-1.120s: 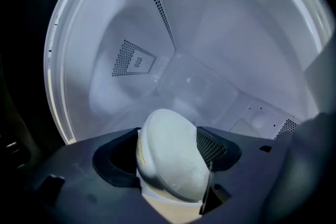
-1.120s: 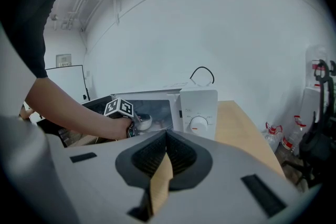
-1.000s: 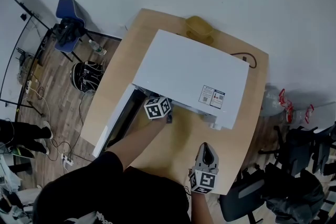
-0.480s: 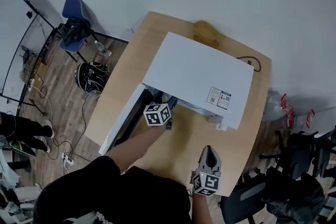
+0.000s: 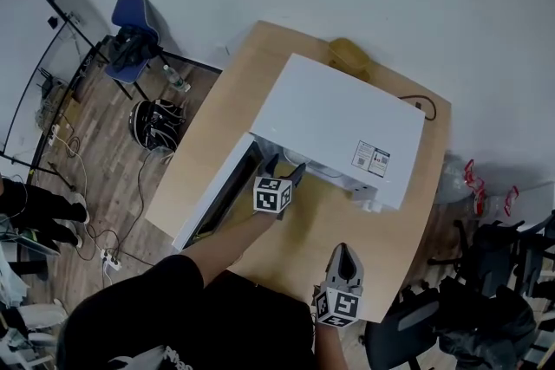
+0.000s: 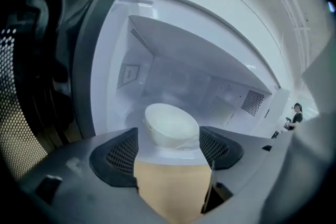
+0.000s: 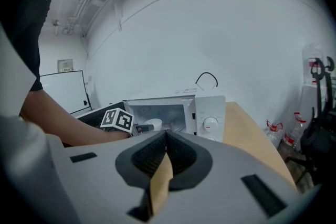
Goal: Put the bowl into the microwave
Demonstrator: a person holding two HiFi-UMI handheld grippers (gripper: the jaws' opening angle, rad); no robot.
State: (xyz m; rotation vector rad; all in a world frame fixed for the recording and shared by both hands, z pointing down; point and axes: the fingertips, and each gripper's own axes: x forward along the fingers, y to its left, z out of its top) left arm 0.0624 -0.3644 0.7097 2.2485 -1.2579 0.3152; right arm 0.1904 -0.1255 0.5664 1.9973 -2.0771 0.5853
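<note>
The white bowl (image 6: 170, 126) stands upright on the floor inside the white microwave (image 5: 338, 121), just past the mouth of the cavity. The microwave door (image 5: 217, 195) hangs open to the left. My left gripper (image 6: 168, 147) is open and empty. It is just outside the opening, and its pads stand apart from the bowl on either side. In the head view the left gripper (image 5: 284, 167) points into the cavity. The right gripper (image 5: 344, 249) is shut on nothing and hovers over the table's front part. From the right gripper view (image 7: 165, 136) the bowl (image 7: 153, 124) shows inside the microwave (image 7: 210, 113).
The microwave stands on a wooden table (image 5: 225, 100). A yellow object (image 5: 347, 55) and a black cord (image 5: 416, 104) lie behind it. A blue chair (image 5: 130, 22) stands on the floor at left, a dark office chair (image 5: 408, 334) at right.
The left gripper has drawn back out of the microwave toward the person, leaving the bowl inside. The right gripper has stayed where it was.
</note>
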